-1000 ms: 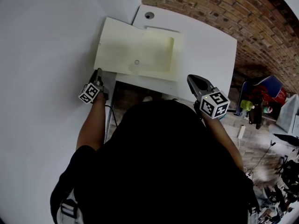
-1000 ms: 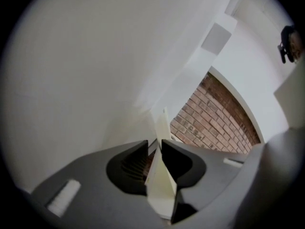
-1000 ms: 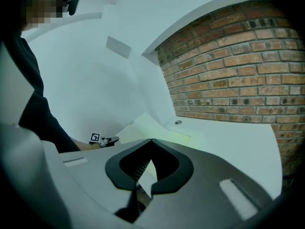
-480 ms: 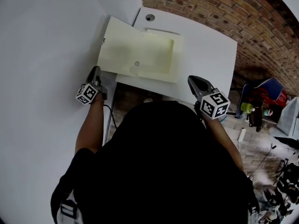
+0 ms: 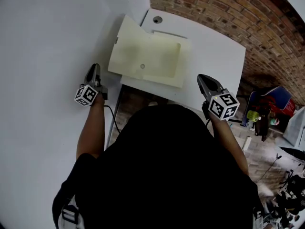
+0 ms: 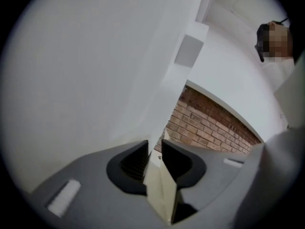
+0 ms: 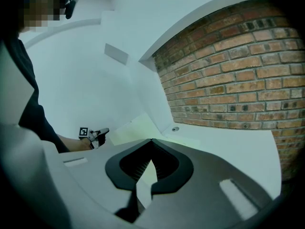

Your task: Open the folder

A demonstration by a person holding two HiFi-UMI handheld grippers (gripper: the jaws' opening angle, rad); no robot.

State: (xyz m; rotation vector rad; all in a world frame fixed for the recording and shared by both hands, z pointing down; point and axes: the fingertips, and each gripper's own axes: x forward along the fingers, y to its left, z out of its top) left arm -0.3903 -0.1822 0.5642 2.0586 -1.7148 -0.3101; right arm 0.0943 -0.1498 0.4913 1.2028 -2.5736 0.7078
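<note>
A pale yellow folder [image 5: 152, 56] lies on the white desk [image 5: 214, 56], and its left part hangs past the desk's left edge, tilted up beside the white wall. My left gripper [image 5: 94, 67] is raised near the folder's near left corner. In the left gripper view its jaws [image 6: 154, 144] are shut on a thin cream sheet, the folder's cover [image 6: 159, 185], seen edge-on. My right gripper [image 5: 202, 78] hovers over the desk's near edge, right of the folder. Its tips [image 7: 151, 140] meet with nothing between them. That view also shows the folder [image 7: 138, 128] and the left gripper [image 7: 102, 132].
A round cable hole [image 5: 157, 19] sits at the desk's far left corner. A brick wall [image 5: 238, 13] runs behind the desk and a white wall [image 5: 47, 42] along its left. Bags and clutter [image 5: 271, 104] lie on the floor to the right.
The left gripper has risen and drifted left with the cover, and the folder's left part has tipped up and looks narrower. The right gripper has shifted slightly to the right.
</note>
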